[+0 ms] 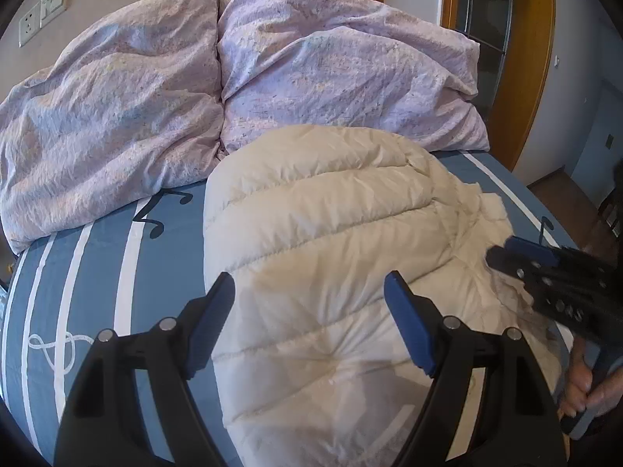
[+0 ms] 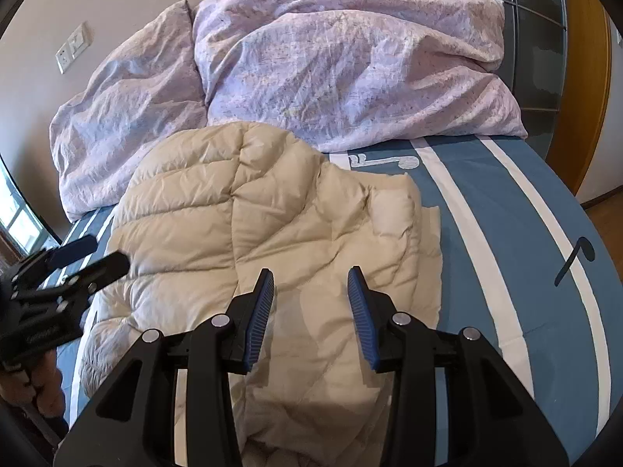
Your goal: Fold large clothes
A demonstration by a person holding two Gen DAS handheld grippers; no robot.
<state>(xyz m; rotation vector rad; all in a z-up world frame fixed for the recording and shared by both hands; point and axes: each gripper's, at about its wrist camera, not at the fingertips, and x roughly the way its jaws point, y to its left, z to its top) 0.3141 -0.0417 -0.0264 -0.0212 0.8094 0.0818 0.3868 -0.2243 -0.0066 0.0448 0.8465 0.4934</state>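
Home bedroom. Bed (image 2: 486, 210) with blue sheet, white stripes, music-note print, spread under and ahead of gripper. Two crumpled lilac pillows (image 1: 117, 109) (image 2: 350, 66) at far end against beige wall. Wall socket and switch plate (image 1: 43, 11) up left of pillows. Wood door frame (image 1: 525, 78) with glass panels far right, wood floor (image 1: 564, 190) beyond bed edge. Window (image 2: 19, 222) at far left in right wrist view. Cream puffer jacket (image 2: 272, 214) lying on bed.

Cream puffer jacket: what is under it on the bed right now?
The cream puffer jacket lies on the blue striped bedsheet, which shows on both sides. Whatever is directly beneath is covered. Both tongs hover open above it.
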